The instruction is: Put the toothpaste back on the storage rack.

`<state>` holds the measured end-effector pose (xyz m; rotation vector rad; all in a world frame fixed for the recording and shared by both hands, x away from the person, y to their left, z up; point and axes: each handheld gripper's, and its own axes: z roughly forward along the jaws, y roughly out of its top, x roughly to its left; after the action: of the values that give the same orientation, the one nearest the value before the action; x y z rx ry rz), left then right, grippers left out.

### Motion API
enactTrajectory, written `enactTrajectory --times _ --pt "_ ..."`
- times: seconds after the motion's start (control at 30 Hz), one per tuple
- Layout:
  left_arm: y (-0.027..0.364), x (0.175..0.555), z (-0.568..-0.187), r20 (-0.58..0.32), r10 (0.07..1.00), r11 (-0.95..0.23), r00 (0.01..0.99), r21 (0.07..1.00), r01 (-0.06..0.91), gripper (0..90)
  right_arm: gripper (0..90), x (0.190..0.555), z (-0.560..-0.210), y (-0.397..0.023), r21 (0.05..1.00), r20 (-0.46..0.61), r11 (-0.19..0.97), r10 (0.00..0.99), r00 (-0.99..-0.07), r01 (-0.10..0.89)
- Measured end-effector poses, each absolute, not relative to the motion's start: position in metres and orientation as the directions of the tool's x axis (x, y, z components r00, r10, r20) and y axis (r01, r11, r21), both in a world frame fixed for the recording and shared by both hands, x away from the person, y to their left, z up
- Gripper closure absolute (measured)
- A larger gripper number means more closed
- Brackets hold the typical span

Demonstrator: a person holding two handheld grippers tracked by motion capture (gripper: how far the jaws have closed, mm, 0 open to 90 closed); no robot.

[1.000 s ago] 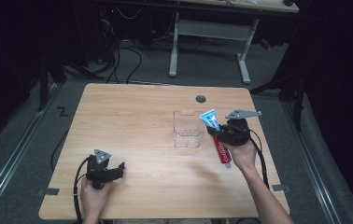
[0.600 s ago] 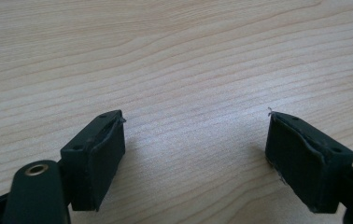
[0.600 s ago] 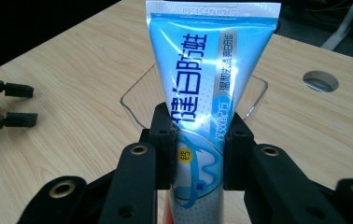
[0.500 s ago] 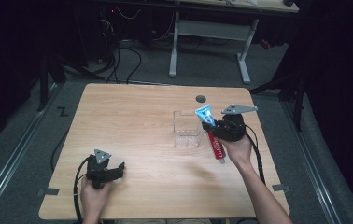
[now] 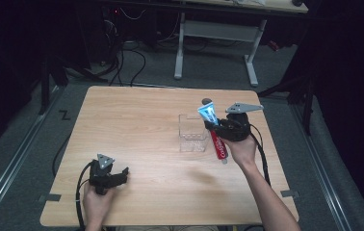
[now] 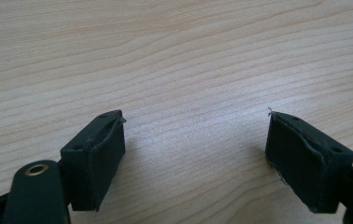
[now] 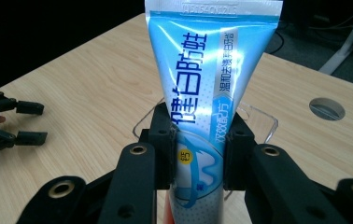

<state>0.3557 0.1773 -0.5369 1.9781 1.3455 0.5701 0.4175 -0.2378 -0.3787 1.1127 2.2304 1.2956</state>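
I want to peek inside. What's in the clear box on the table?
The clear box looks empty through its see-through walls. The toothpaste tube is beside it, clamped in the right gripper, whose jaws hide part of the box in its own view.

Your toothpaste tube (image 7: 202,88): large blue Chinese characters "健白防蛀" run lengthwise; smaller white characters beside them are unclear; embossed crimp code is illegible.

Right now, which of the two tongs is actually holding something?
The right tongs, by the clear box, are clamped on the blue toothpaste tube. The left tongs near the table's front edge are spread open over bare wood.
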Motion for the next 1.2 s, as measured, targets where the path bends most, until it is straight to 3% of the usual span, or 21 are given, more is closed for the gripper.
enactTrajectory --times 1.2 --pt "0.177 0.356 -0.537 -0.015 0.928 -0.243 0.372 0.733 0.635 20.1 71.0 0.447 -0.343 -0.214 0.873 0.073 0.261 0.765 -0.64 0.412"
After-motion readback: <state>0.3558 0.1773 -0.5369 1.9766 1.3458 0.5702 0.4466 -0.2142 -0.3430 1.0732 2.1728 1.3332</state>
